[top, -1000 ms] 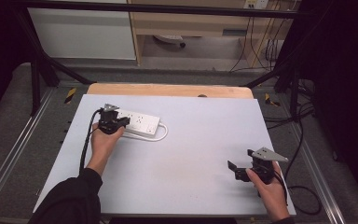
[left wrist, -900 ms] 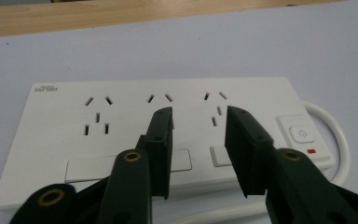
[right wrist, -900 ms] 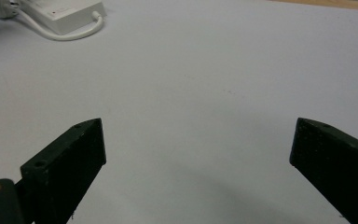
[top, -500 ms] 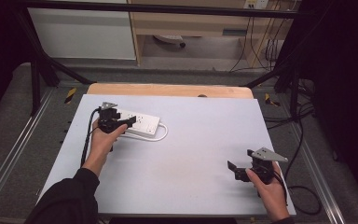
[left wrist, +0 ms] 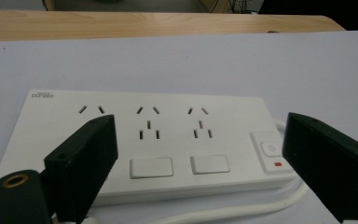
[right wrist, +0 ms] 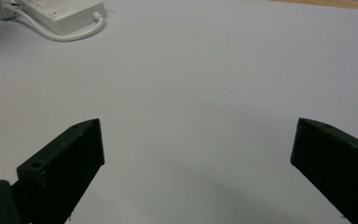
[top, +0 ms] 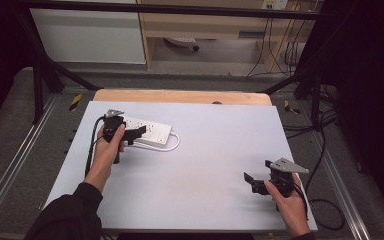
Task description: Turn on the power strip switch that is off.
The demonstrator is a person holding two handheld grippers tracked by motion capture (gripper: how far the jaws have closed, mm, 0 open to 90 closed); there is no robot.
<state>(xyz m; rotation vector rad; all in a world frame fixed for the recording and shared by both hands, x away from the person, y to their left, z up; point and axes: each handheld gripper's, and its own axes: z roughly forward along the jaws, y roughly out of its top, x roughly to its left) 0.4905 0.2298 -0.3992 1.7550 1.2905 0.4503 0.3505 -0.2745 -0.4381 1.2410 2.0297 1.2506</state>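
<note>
A white power strip (top: 152,131) lies flat at the back left of the pale table cover (top: 210,150), its white cord (top: 172,146) looping at its right end. In the left gripper view the power strip (left wrist: 168,140) shows three socket groups, two white buttons and a switch with a red mark. My left gripper (top: 132,134) hovers at the strip's near left, open wide, and its jaws (left wrist: 200,133) straddle most of the strip's length without touching it. My right gripper (top: 254,181) is open and empty near the front right, over bare cover (right wrist: 196,130).
A strip of wooden tabletop (top: 180,96) shows behind the cover. The power strip's end and cord (right wrist: 60,23) appear far off in the right gripper view. Metal frame rails and floor cables (top: 325,150) flank the table. Bare cover spans the middle.
My left gripper has shifted only slightly over the power strip's left end. The right gripper has stayed put.
</note>
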